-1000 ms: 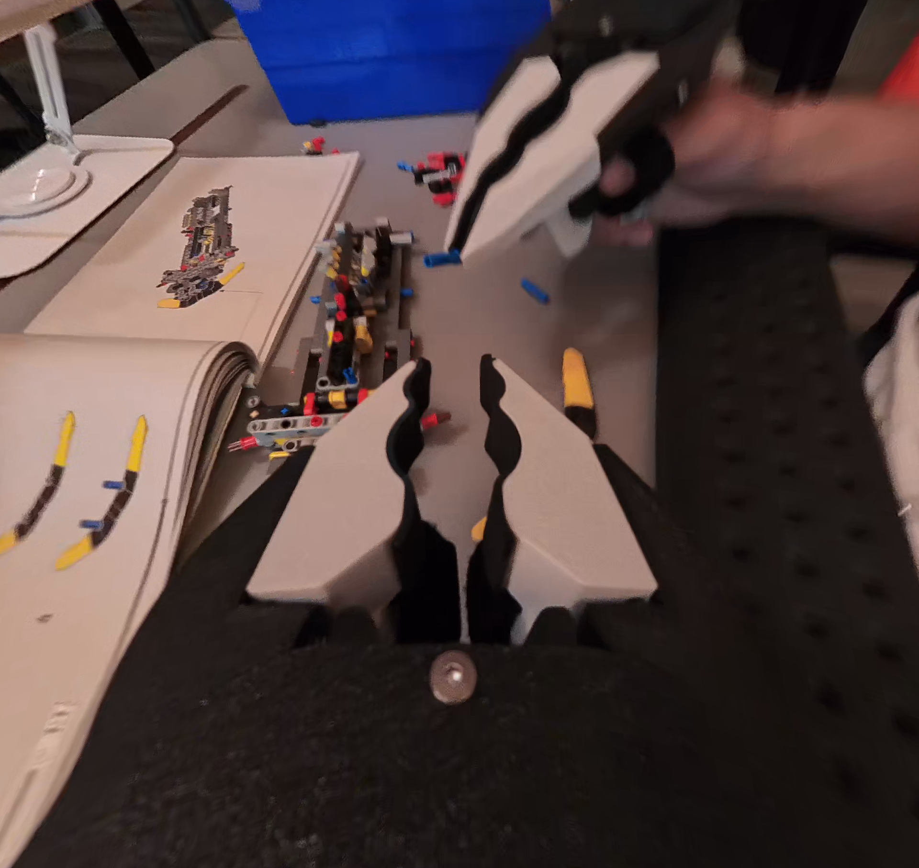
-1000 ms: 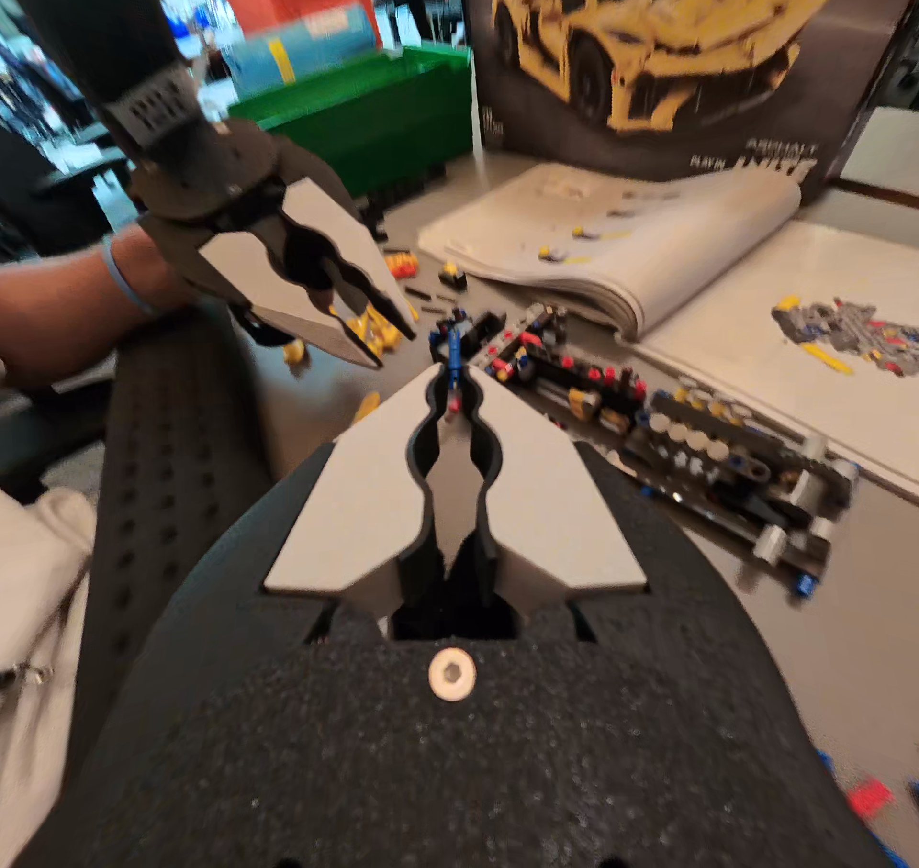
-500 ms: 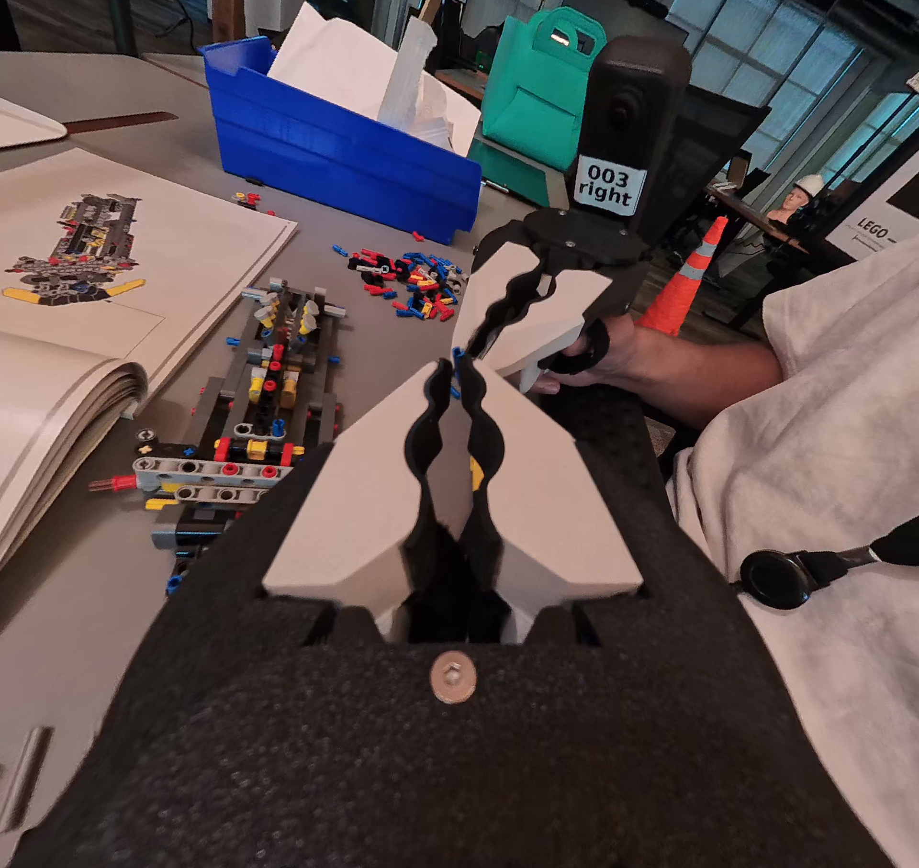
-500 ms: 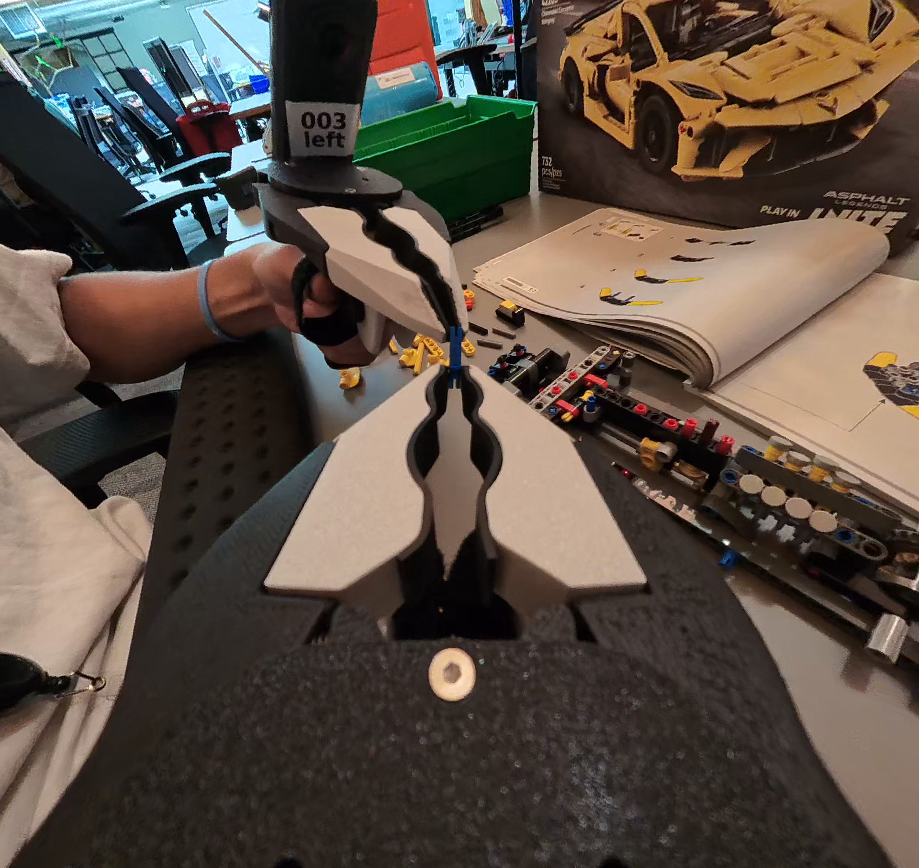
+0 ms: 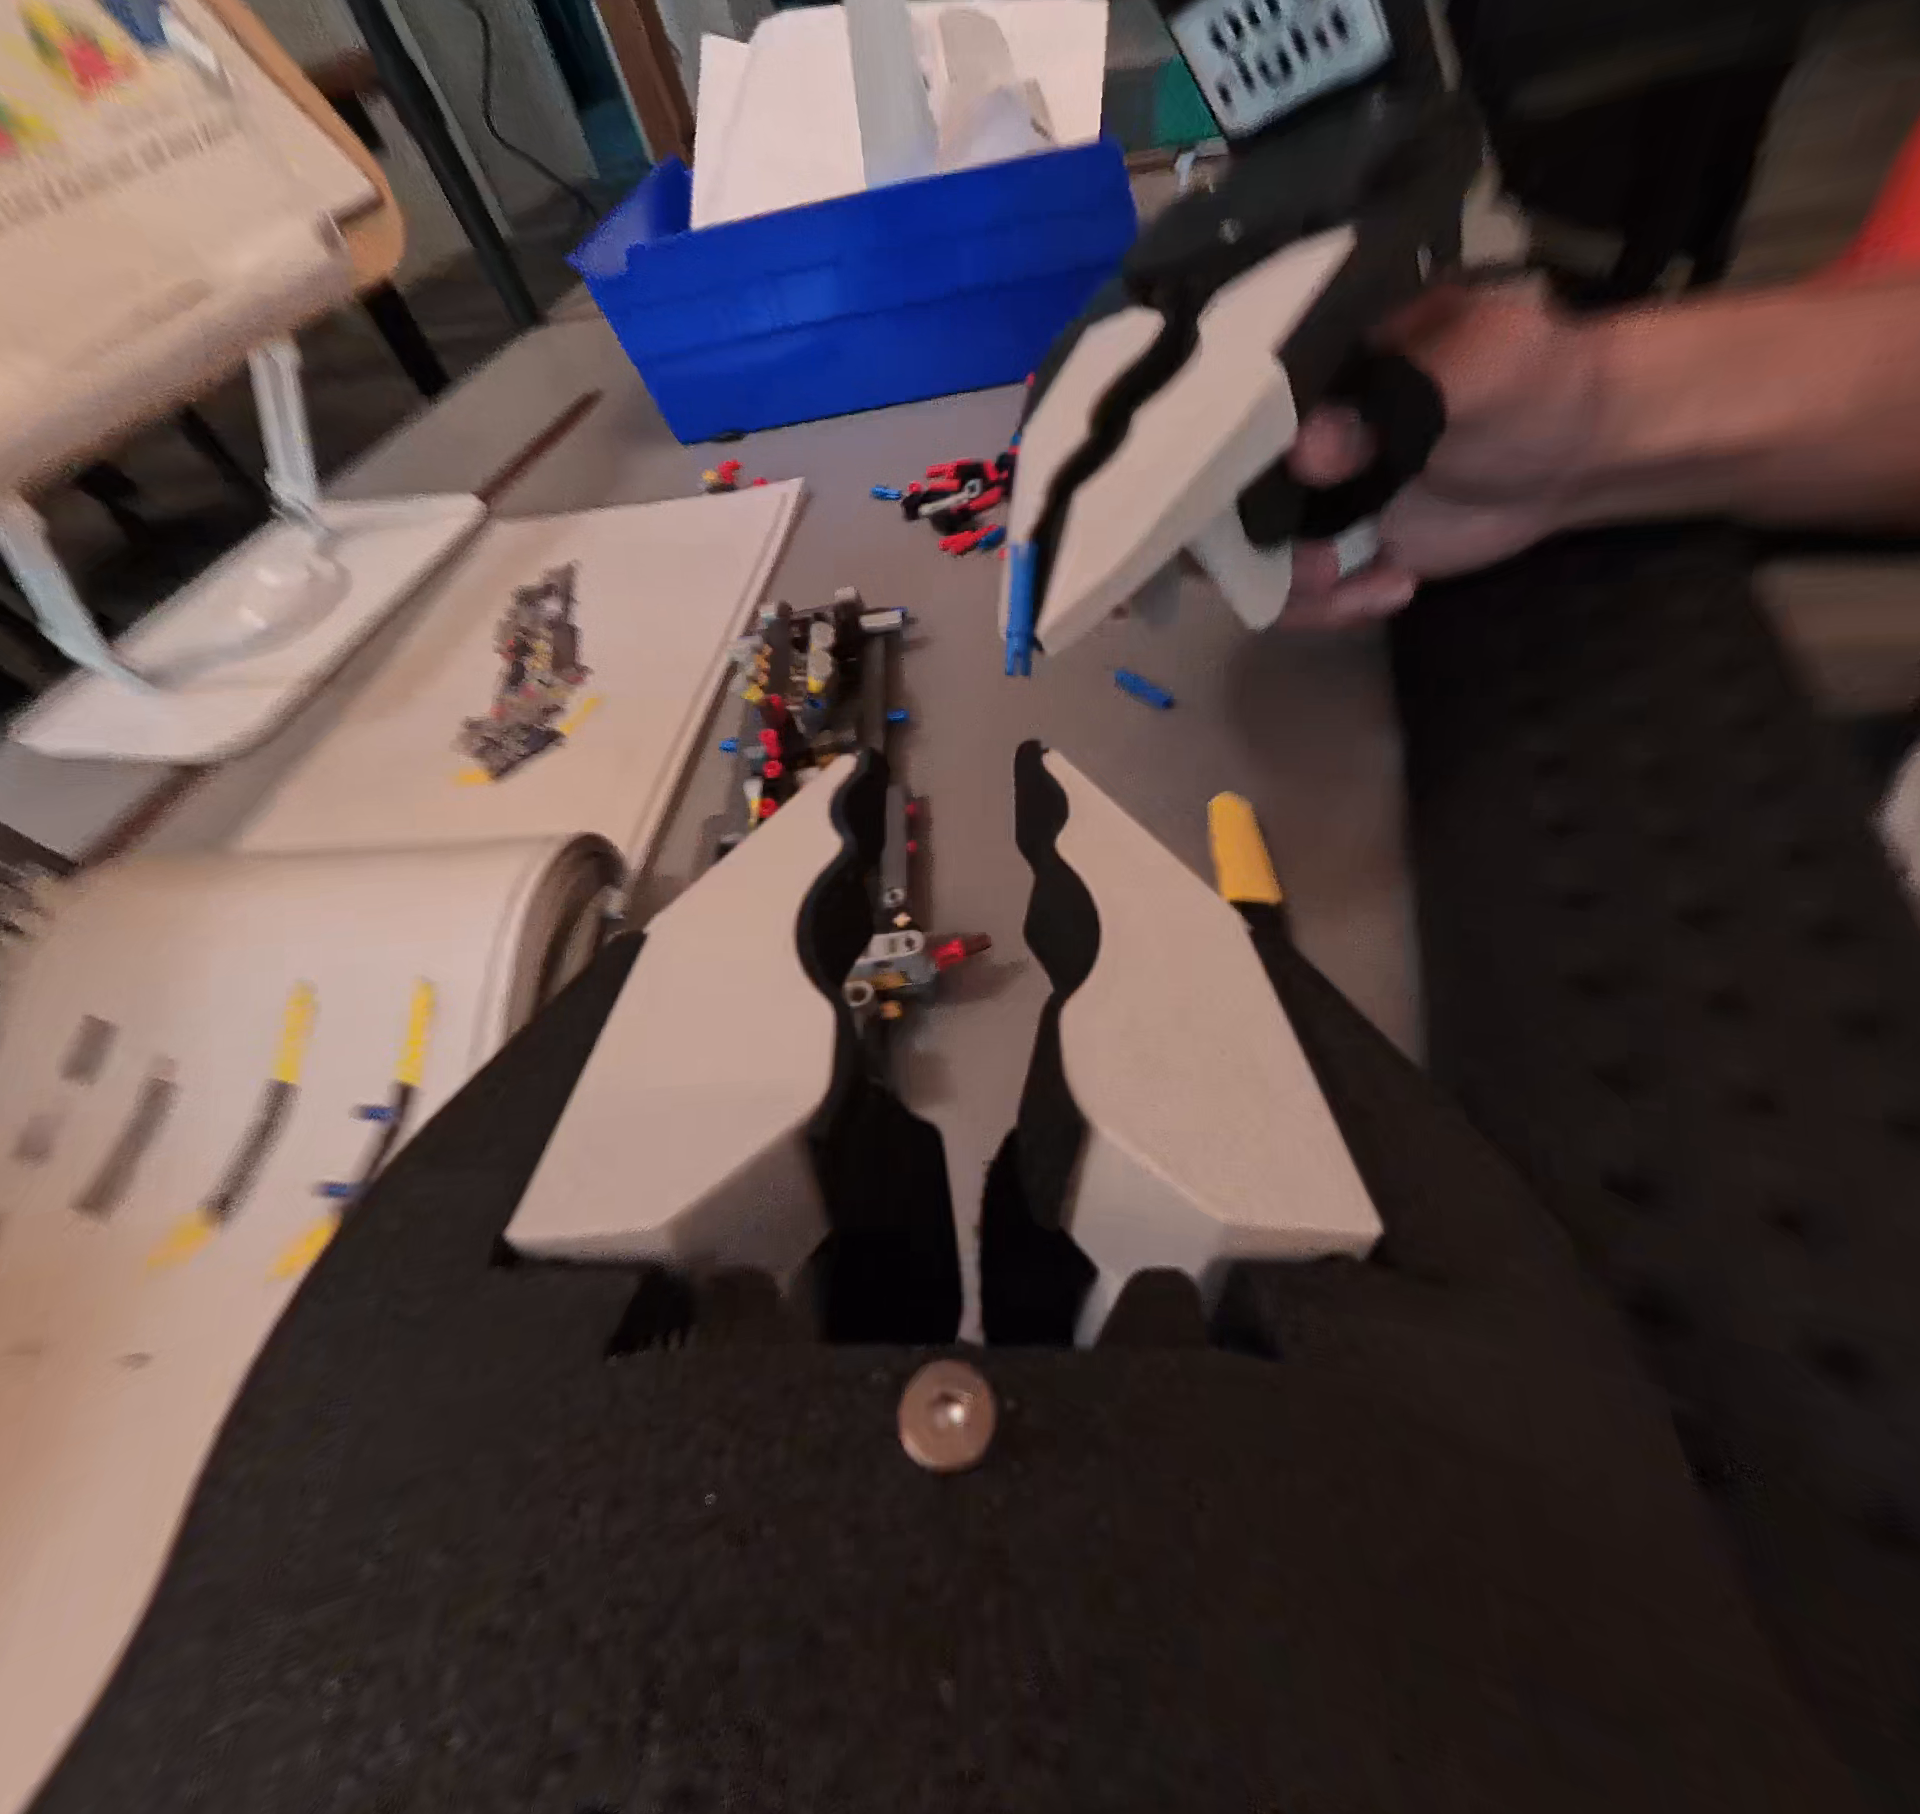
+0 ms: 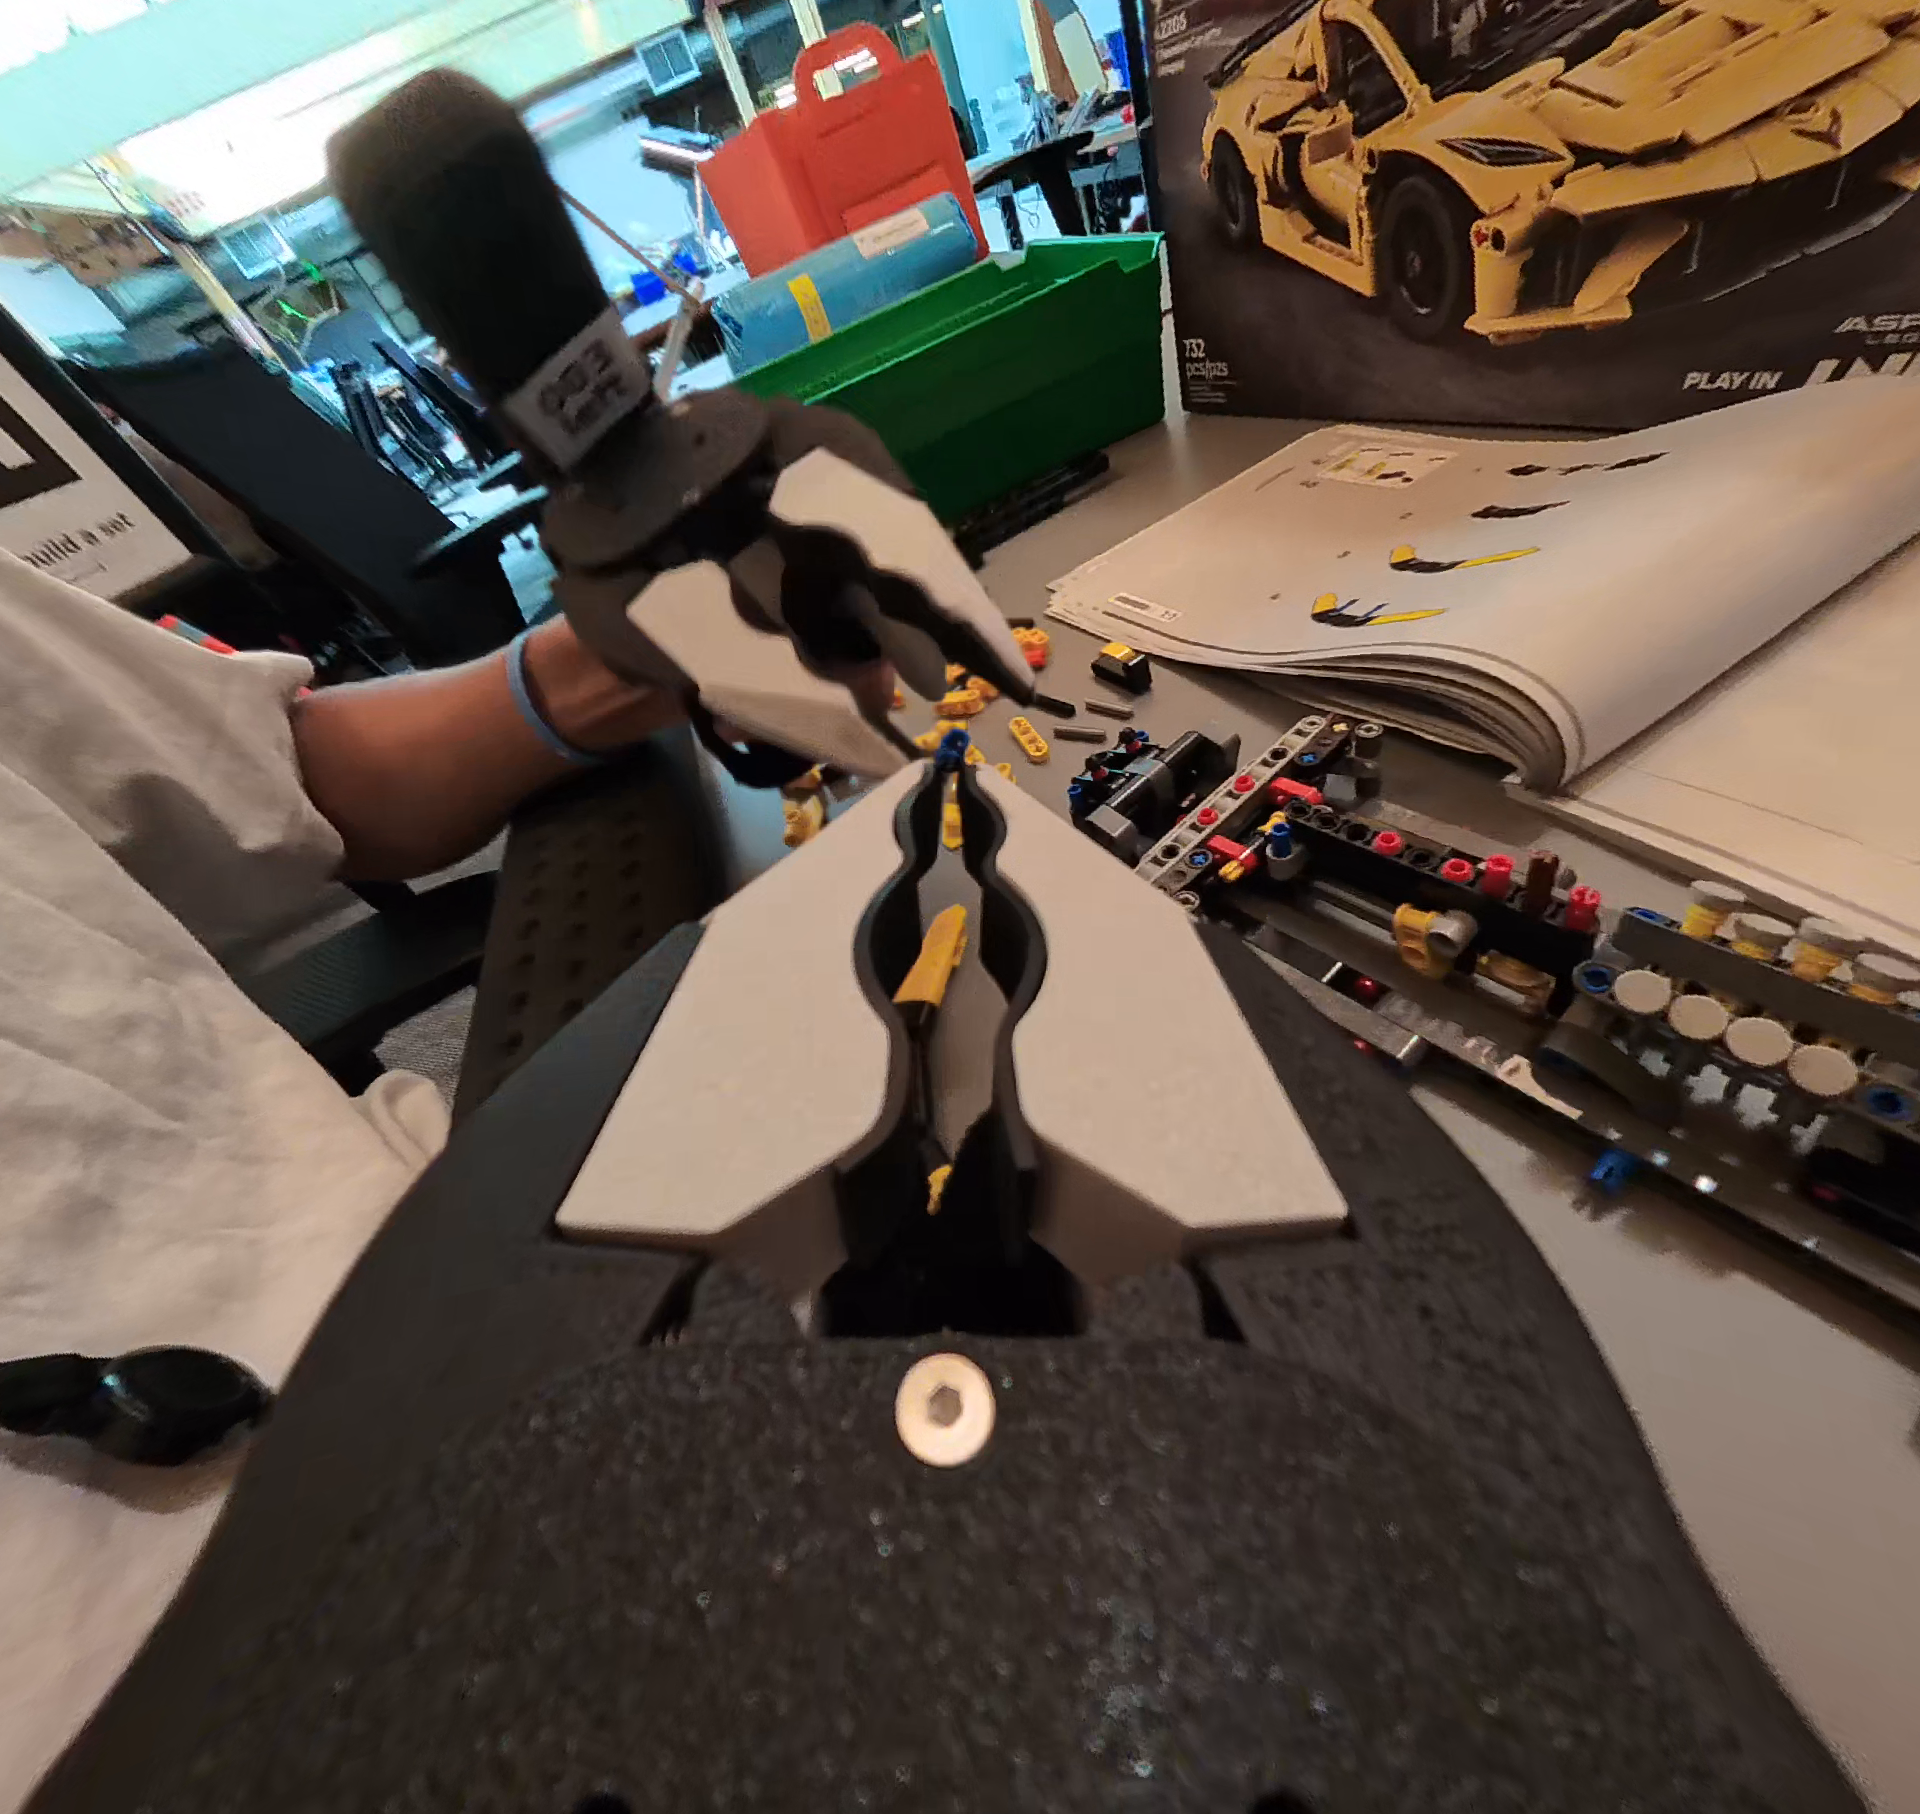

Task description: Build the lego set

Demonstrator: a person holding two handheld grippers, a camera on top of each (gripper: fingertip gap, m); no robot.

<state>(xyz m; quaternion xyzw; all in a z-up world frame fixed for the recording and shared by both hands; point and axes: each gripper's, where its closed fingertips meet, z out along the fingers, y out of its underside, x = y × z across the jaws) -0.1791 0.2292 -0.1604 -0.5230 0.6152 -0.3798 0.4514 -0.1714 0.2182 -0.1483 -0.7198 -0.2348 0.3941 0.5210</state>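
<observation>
The right gripper pinches a blue pin at its tips, above the chassis. The left gripper is spread, empty. The pin looks light, stiff and slippery; grip mid-shaft.

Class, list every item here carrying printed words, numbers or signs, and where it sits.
Wording not copied; bearers only.
Black set box, standing upright: readable print.
Open instruction booklet: tiny print.
Tag in right wrist view: blurred.
Tag in left wrist view: blurred.
White sign, right view's left edge: cut off.
</observation>
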